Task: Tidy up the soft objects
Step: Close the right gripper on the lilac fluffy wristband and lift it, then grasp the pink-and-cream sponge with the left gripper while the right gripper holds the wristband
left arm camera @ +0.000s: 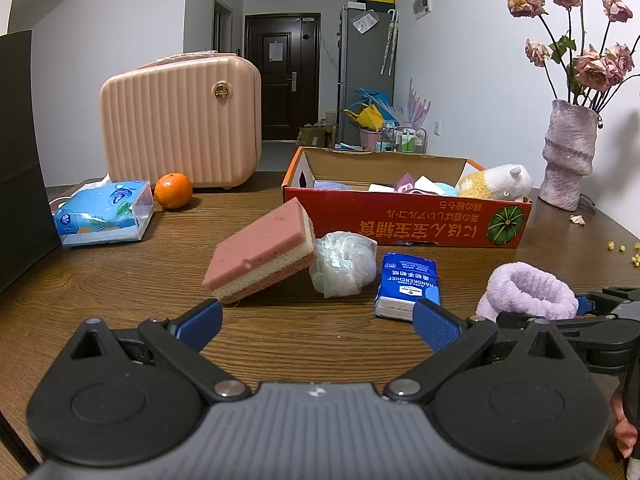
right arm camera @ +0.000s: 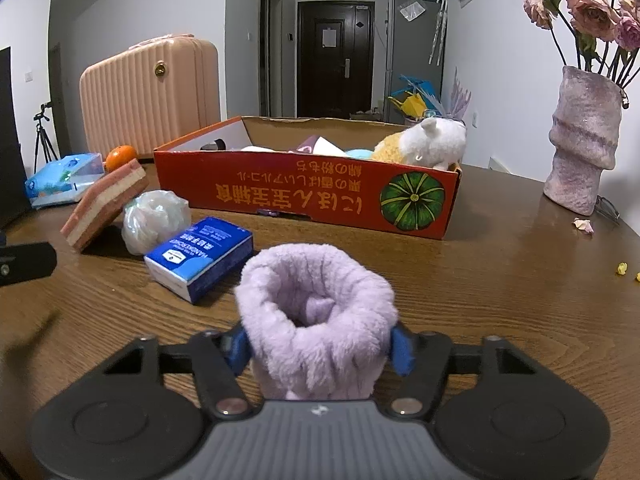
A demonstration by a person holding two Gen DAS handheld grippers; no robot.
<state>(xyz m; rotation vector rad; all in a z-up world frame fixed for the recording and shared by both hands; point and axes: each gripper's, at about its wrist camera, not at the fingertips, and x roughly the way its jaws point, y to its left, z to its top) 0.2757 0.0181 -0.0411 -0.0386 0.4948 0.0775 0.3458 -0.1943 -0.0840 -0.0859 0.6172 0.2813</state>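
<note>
My right gripper [right arm camera: 318, 346] is shut on a fluffy purple cuff [right arm camera: 316, 312] just above the wooden table; the cuff also shows in the left wrist view [left arm camera: 528, 294]. My left gripper [left arm camera: 318, 322] is open and empty, low over the table, short of a pink and cream sponge [left arm camera: 260, 252], a crumpled clear plastic bag [left arm camera: 344, 262] and a blue tissue pack [left arm camera: 408, 284]. The orange cardboard box [left arm camera: 404, 220] behind them holds a white and yellow plush toy [left arm camera: 496, 182] and several soft items. The box [right arm camera: 304, 196], sponge [right arm camera: 106, 204], bag [right arm camera: 154, 216] and pack [right arm camera: 200, 256] show in the right wrist view.
A pink suitcase [left arm camera: 180, 124] stands at the back left with an orange [left arm camera: 173, 191] and a blue wipes pack [left arm camera: 104, 212] in front. A purple vase [left arm camera: 568, 156] with dried roses stands at the right. A dark panel [left arm camera: 20, 152] is at the far left.
</note>
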